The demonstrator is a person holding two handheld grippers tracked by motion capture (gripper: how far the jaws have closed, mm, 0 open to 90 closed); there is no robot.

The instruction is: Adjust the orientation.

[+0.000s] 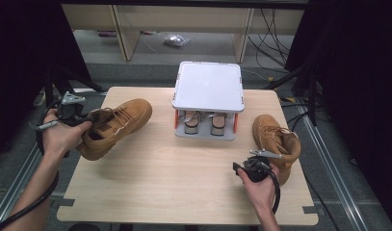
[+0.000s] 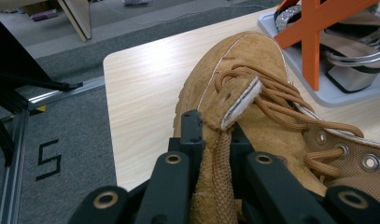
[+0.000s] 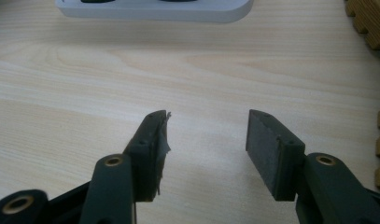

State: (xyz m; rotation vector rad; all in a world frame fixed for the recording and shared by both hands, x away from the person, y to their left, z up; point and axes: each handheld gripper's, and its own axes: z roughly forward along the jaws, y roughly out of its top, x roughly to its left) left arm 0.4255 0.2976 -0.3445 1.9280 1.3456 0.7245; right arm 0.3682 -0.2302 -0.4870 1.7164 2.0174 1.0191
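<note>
Nearest me, my right gripper (image 1: pixel 254 167) sat low over the front-right part of the wooden table (image 1: pixel 184 183), jaws spread w/ nothing between them, just bare wood grain under the pads in the right gripper view. Just beside it, to its right, stood 1 tan suede boot (image 1: pixel 275 139), upright on its sole, toe pointing away from me, not touching my pads.

Over on the left, my left gripper (image 1: pixel 85 119) was pinching the back collar of the 2nd tan boot (image 2: pixel 253 93); the left gripper view showed suede squeezed between both jaws, laces and tongue beyond. That boot was tilted, heel end raised in my grip, toe toward the table's far side.

Farther back, center, stood a white shoe rack (image 1: pixel 208 86) w/ orange braces, a pair of heeled sandals (image 1: pixel 203 122) on its lower shelf.
</note>
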